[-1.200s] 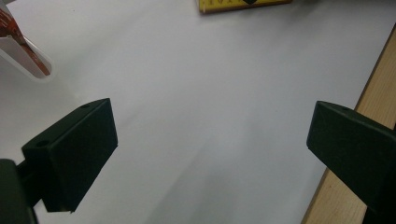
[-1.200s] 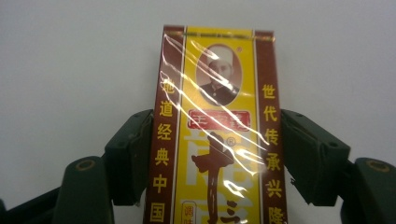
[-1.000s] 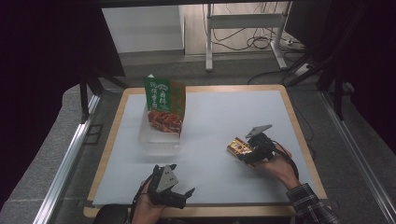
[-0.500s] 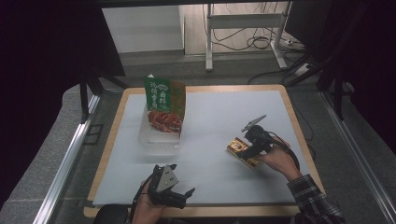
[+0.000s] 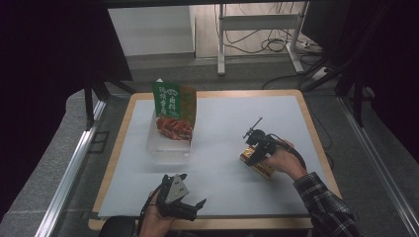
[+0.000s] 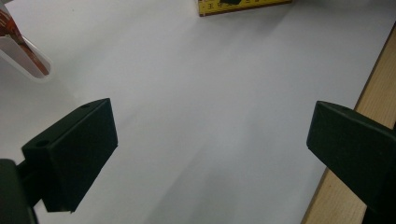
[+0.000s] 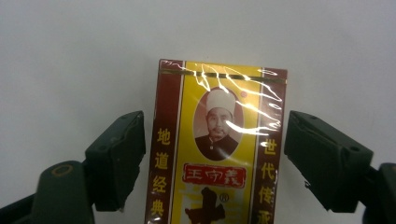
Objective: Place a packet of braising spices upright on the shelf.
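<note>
A yellow and maroon box [image 7: 217,154] printed with a portrait lies flat on the white table sheet, also seen at the right of the high view as the box [image 5: 261,165]. My right gripper [image 7: 215,140] straddles it. Its jaws have just been closing and stand close to the box's long sides, with a thin gap at the left side. From above, the right gripper [image 5: 253,150] points down over the box's far end. Near the front edge my left gripper [image 5: 192,190] rests, and the left gripper [image 6: 210,135] is open with nothing between its jaws.
A green snack bag [image 5: 173,106] stands upright in a clear plastic container [image 5: 168,150] at the left middle of the table. The wooden table rim [image 6: 373,93] runs beside the left gripper. A metal stand [image 5: 257,29] and cables lie beyond the far edge.
My right hand has shifted left and forward, over the yellow box, and the gripper now points down at it. The box and the left gripper have stayed in place.
</note>
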`<action>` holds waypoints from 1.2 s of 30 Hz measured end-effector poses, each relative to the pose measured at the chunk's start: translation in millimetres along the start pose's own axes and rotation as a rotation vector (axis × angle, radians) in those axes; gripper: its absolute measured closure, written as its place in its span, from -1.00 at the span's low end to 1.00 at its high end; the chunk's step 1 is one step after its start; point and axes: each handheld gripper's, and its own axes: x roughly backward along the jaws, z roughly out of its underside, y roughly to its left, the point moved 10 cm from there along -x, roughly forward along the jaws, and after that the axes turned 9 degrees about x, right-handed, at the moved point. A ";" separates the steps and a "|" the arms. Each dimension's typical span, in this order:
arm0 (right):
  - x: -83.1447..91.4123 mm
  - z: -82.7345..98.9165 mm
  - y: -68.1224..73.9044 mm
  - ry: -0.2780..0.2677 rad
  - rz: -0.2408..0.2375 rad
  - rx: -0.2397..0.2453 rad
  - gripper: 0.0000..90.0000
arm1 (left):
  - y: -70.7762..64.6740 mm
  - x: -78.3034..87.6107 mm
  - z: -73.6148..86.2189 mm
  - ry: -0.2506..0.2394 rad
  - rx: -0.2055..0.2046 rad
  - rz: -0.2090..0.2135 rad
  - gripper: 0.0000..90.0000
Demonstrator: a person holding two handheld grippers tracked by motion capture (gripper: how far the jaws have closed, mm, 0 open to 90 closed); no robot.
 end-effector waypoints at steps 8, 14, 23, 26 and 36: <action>-5.5 1.0 -0.2 0.013 -0.023 -0.012 -0.33 | 0.0 -0.1 0.0 0.000 0.000 0.000 -0.97; 1.9 0.1 -0.1 -0.012 0.002 -0.007 -0.30 | 0.1 0.2 -0.5 -0.004 0.001 -0.001 -0.97; 15.6 -2.1 1.9 -0.081 0.006 -0.005 -0.29 | 0.5 0.7 -1.3 -0.009 0.003 -0.003 -0.97; 21.2 -4.2 4.0 -0.101 0.007 0.002 -0.29 | 0.9 1.3 -1.5 -0.011 0.004 -0.004 -0.97; 49.8 -19.9 4.3 -0.248 0.028 0.010 -0.29 | 4.0 4.2 -2.2 -0.017 0.024 -0.004 -0.97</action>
